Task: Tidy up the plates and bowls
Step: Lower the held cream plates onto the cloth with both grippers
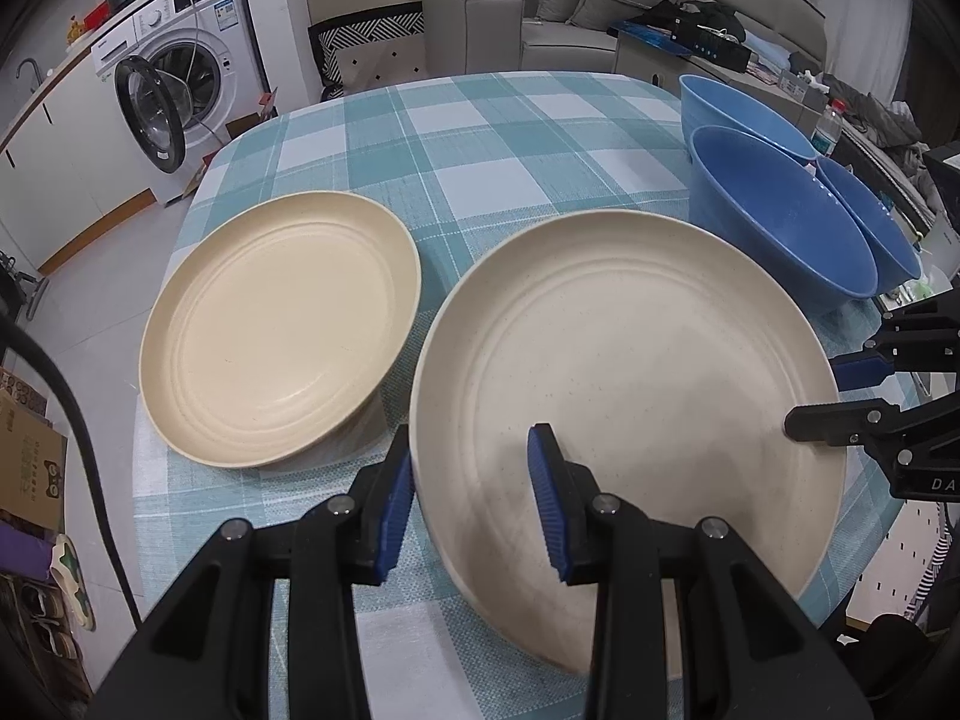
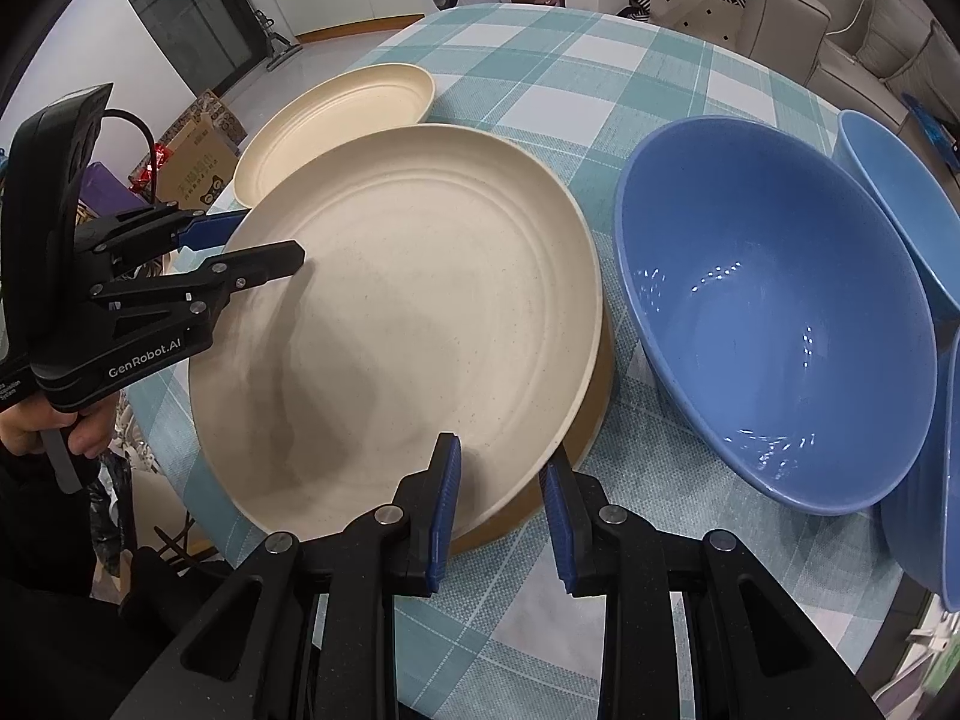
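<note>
Two cream plates lie on the checked tabletop [image 1: 540,138]. The near plate [image 1: 630,420] is the one being worked: it looks raised and tilted, its rim straddled on opposite sides by both tools. The left gripper [image 1: 471,504] has one blue pad outside the rim and one over the plate's inside, with a clear gap at the rim, so its fingers look released, not yet clenched. The right gripper [image 2: 501,516] also straddles the rim on its side; its fingers stand apart, and whether they press the rim I cannot tell. A two-sided hold makes sense for a wide, shallow plate that would tip if gripped at one edge only.

The far plate [image 1: 282,330] sits flat just beside it on the left, their rims close but apart; it is the likely place for stacking. In the right wrist view a brownish edge shows under the near plate's rim; what it is I cannot say.

Three blue bowls crowd the right side: a big bowl [image 2: 774,312] tilted, just beside the near plate, with a second bowl [image 1: 738,114] behind and a third bowl [image 1: 870,222] at the edge. They hem in the right gripper, so any swing should go leftward.

Off the tabletop stand a washing machine [image 1: 180,72] and a sofa [image 1: 570,6], well apart.
</note>
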Available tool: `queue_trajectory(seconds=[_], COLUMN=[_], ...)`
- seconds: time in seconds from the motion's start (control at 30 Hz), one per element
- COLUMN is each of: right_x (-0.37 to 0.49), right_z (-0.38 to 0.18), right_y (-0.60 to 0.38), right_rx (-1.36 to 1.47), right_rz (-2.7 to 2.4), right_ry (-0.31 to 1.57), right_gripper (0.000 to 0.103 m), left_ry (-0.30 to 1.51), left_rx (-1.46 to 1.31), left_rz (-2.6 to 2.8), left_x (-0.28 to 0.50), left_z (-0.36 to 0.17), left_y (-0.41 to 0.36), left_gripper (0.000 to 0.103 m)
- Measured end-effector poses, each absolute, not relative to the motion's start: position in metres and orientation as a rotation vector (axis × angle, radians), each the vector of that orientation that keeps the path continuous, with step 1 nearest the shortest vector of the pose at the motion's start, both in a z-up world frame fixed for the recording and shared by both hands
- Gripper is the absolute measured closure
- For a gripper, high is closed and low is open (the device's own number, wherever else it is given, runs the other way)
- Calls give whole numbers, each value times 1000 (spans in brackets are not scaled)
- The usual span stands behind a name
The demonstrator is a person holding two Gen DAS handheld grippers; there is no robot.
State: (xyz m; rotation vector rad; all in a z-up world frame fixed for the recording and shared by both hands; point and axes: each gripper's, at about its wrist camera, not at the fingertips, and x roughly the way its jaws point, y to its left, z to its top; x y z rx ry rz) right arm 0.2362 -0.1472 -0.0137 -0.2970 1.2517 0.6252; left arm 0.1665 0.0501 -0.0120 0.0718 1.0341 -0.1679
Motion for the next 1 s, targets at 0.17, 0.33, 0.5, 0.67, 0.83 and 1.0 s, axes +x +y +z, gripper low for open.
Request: queue_trajectory(seconds=[0.17,0.33,0.5,0.67,0.83,1.0], right_x=[237,238,240,240,242,244], right_z=[-14,-18,-20,-22,-26,-29], right_y=[-146,-145,-146,-144,-143,-144], right_rx=[-297,-292,-290,-297,-319,-326], right_rz=[618,615,612,600,577,569], right_ry=[1253,1262,1265,1266,1263,1266], right_gripper=[76,76,76,76,76,76], left_ry=[1040,1045,1051,1057,1058,1057], left_rx=[73,79,92,101,112,118], left_rz=[-172,-174,-176,-178,-177,-183], left_x=[168,169,169,169,169,169], left_z=[-15,-16,-18,-21,-25,-25], left_y=[48,45,43,40,36,34], left_gripper=[68,68,68,68,68,68])
